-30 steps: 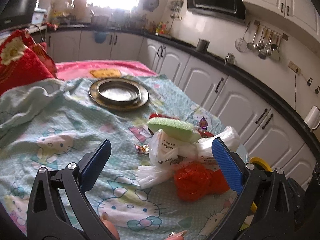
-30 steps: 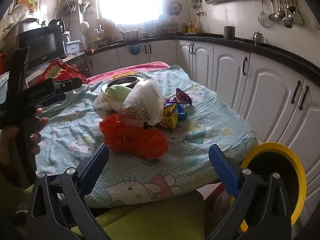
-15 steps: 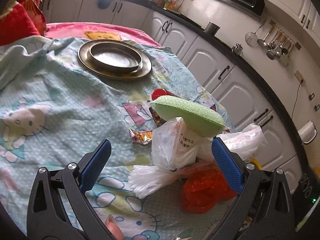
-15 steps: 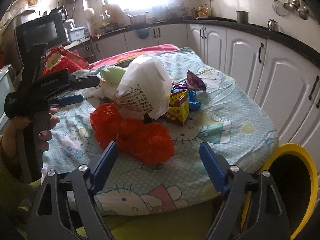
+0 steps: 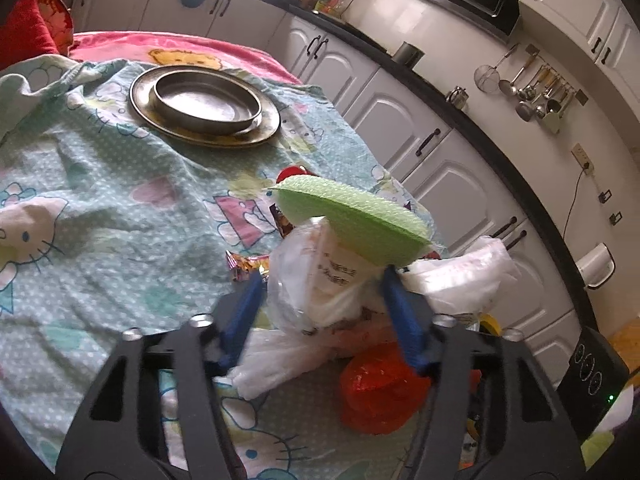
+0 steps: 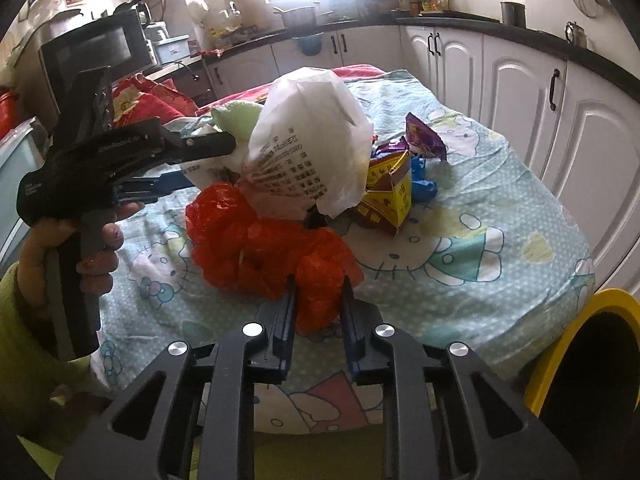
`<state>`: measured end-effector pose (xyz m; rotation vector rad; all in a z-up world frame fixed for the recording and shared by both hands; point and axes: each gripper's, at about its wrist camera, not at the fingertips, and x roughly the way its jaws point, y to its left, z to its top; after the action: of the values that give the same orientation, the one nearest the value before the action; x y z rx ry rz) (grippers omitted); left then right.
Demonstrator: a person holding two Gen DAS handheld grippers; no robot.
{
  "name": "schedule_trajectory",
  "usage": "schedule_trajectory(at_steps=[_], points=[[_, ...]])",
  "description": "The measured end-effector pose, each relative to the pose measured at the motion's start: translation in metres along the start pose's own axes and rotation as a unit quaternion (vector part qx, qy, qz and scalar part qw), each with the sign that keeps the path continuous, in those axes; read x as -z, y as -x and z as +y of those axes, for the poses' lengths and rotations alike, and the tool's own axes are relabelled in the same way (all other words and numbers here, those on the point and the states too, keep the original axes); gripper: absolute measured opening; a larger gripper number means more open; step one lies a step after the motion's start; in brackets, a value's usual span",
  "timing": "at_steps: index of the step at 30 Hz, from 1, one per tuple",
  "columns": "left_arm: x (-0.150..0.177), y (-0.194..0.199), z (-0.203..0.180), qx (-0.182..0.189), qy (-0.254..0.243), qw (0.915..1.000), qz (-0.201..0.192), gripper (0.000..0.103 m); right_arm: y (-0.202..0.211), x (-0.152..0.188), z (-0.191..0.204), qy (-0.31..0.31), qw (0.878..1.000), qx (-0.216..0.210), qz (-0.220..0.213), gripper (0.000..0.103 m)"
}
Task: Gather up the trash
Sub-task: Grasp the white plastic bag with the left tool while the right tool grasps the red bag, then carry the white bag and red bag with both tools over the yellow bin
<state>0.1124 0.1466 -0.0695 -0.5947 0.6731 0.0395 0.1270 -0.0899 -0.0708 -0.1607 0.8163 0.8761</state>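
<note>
Trash: left gripper (image 5: 322,280) closing around white bag (image 5: 316,276), right gripper (image 6: 318,300) closing on red bag (image 6: 272,248).

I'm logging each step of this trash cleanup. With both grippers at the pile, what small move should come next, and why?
Probably finish closing, then lift. The right gripper is closing on the red bag, the left gripper on the white bag; the yellow-rimmed bin waits beside the table.
</note>
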Motion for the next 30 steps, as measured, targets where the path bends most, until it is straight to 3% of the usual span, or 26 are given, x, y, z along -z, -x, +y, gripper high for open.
schedule_trajectory(at_steps=[8, 17, 22, 30], points=[[0.004, 0.012, -0.009, 0.006, -0.022, 0.9996, -0.016, 0.023, 0.004, 0.001, 0.004, 0.008, 1.000, 0.003, 0.000, 0.011], [0.010, 0.037, -0.030, 0.021, -0.043, 0.9982, -0.035, 0.019, 0.033, -0.003, 0.013, 0.038, 0.999, 0.006, -0.035, 0.007], [0.003, 0.056, -0.045, 0.031, -0.060, 0.9954, -0.068, 0.019, 0.051, -0.004, 0.016, 0.053, 0.997, 0.015, -0.053, 0.007], [-0.006, 0.081, -0.066, 0.042, -0.084, 0.9909, -0.096, 0.019, 0.084, -0.005, 0.008, 0.041, 0.995, 0.032, -0.080, 0.007]])
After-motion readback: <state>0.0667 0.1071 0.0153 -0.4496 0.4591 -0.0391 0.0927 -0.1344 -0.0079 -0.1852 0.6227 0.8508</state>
